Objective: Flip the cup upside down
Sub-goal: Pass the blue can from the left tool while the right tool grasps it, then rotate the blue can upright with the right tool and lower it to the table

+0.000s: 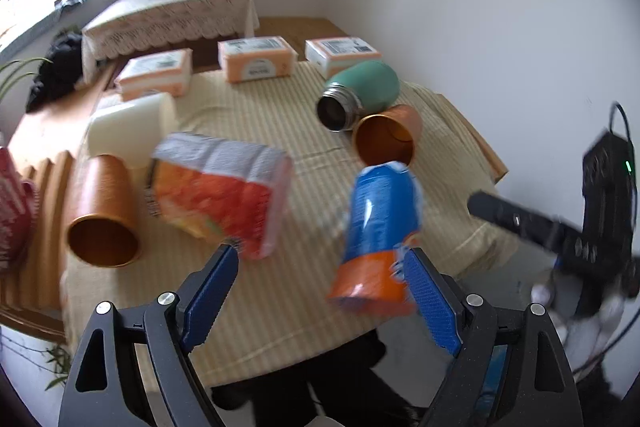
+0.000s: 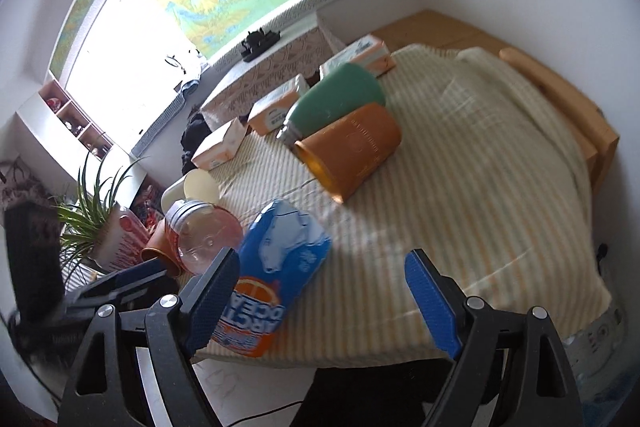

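Two copper cups lie on their sides on the striped cloth. In the left wrist view one copper cup point(image 1: 102, 211) is at the left with its mouth toward me. The second copper cup point(image 1: 386, 137) rests against a green bottle point(image 1: 360, 95) at the right. My left gripper point(image 1: 322, 253) is open above the table's near edge and holds nothing. My right gripper point(image 2: 322, 255) is also open and empty, a good way short of the second copper cup point(image 2: 352, 151), which lies in front of the green bottle point(image 2: 336, 103). The first copper cup point(image 2: 160, 251) is half hidden behind a clear jar point(image 2: 200, 235).
A blue and orange packet point(image 1: 380, 231) lies just ahead of the left gripper's right finger, and an orange and white packet point(image 1: 222, 193) just ahead of its left finger. A white cup point(image 1: 132, 125) lies on its side. Three orange boxes point(image 1: 256, 61) line the back. A plant point(image 2: 92, 211) stands left of the table.
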### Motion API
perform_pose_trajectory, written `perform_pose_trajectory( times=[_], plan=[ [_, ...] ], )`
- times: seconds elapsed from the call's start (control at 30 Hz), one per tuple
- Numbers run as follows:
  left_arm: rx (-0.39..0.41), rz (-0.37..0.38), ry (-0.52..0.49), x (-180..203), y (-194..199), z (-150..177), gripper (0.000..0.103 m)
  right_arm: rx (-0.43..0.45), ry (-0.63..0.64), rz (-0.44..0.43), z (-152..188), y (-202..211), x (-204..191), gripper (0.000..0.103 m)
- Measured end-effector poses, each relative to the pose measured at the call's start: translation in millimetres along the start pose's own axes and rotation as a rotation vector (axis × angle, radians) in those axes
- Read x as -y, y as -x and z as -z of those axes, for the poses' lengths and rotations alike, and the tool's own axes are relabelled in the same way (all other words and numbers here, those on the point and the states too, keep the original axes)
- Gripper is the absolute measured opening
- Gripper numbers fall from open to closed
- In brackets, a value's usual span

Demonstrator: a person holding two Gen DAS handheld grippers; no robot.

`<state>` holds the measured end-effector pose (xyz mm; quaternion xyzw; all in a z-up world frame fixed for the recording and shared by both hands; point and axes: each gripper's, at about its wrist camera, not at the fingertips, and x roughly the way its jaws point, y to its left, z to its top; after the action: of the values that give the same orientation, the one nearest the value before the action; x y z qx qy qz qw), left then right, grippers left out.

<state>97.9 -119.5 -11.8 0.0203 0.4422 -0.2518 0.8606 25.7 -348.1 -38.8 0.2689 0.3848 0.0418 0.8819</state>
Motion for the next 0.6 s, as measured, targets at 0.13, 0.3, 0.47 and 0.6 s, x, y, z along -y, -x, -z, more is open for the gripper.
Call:
perform_pose_trajectory(
  times=[0.13, 0.3, 0.47, 0.6],
  plan=[
    [0.104, -0.083, 0.021, -22.8, 24.3, 30.4, 0.088, -0.063, -0.015, 0.035, -5.8, -27.9, -8.5, 0.081],
    [0.153, -0.128, 0.046, -44.3, 40.4, 61.1, 0.09, -0.211, -0.083, -0.021, -15.4, -57.3, -11.0, 0.081],
    [0.139, -0.154, 0.079, -64.5, 45.5, 84.1, 0.09, -0.385, -0.17, -0.076, -31.6, -84.4, -5.7, 0.081],
    [0.174, -0.194, 0.082, -76.1, 54.7, 92.6, 0.091, -0.427, -0.147, -0.01, -38.7, -98.3, -8.2, 0.081]
  ],
)
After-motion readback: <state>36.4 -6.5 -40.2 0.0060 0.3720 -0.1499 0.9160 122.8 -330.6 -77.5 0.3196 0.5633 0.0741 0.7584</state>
